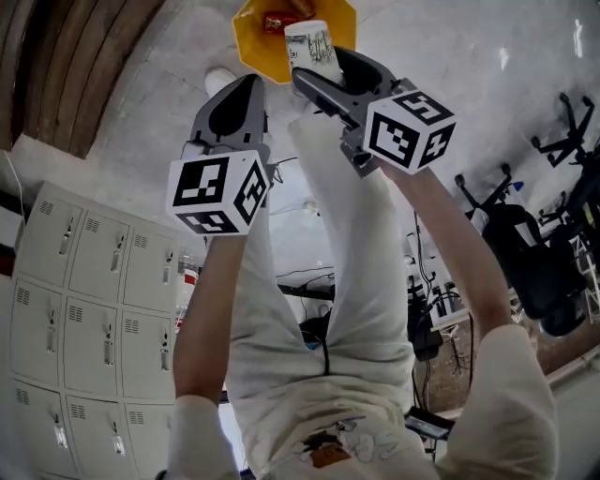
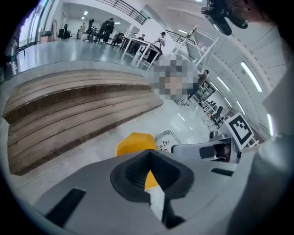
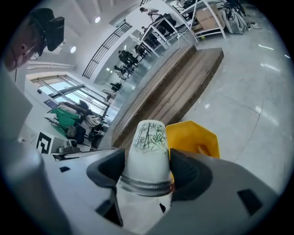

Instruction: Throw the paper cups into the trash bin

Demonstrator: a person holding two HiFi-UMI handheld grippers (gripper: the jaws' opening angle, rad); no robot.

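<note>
A white paper cup printed with green bamboo sits upside down between the jaws of my right gripper, which is shut on it. The cup hangs at the edge of the yellow trash bin on the floor. In the right gripper view the cup fills the jaws of the right gripper, with the bin just behind it. My left gripper is beside the bin, shut and empty. The left gripper view shows its closed jaws, with the bin and cup beyond.
Something red lies inside the bin. A wooden stepped platform runs along the left, close to the bin. Grey lockers stand at lower left and office chairs at right. The person's white-trousered legs are below the grippers.
</note>
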